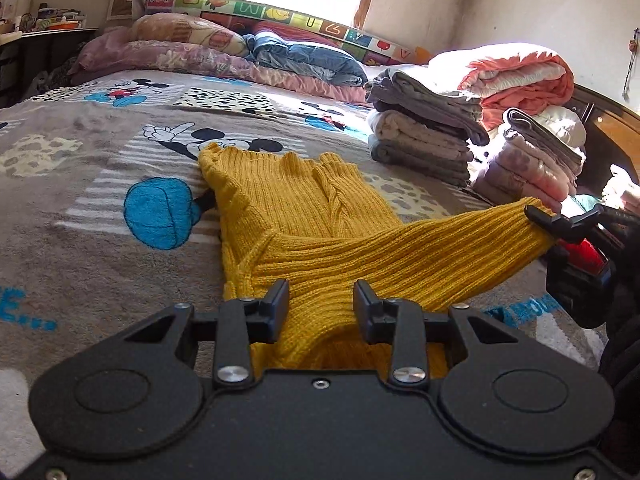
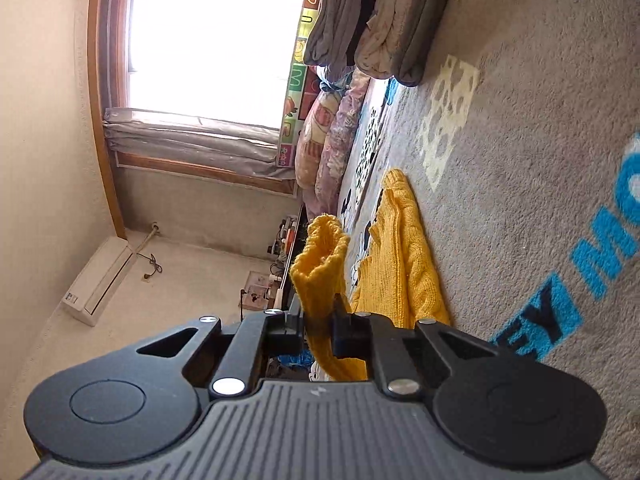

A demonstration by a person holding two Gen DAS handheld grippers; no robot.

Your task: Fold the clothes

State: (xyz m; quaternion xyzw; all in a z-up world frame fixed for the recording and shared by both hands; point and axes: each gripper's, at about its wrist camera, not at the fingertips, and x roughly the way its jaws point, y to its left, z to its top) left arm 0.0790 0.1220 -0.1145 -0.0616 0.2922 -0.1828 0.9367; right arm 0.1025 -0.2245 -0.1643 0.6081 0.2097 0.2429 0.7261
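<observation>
A mustard-yellow knit sweater [image 1: 300, 216] lies flat on the grey cartoon-print blanket [image 1: 80, 240] of a bed. My left gripper [image 1: 321, 300] sits at the sweater's near edge, its jaws narrowed on a bunched fold of knit that fills the gap between them. One sleeve [image 1: 400, 248] stretches out to the right, off the blanket. My right gripper [image 1: 538, 216] is shut on its cuff. In the rolled right wrist view the cuff [image 2: 320, 264] sticks out past the right gripper [image 2: 320, 328], whose pads pinch it, with the sweater body [image 2: 400, 264] beyond.
Two stacks of folded clothes [image 1: 424, 136] [image 1: 536, 160] stand on the right of the bed, with a rolled pink quilt [image 1: 524, 76] behind them. Pillows and bedding [image 1: 180, 48] line the far edge under the window. The folded stack [image 2: 380, 20] also shows in the right wrist view.
</observation>
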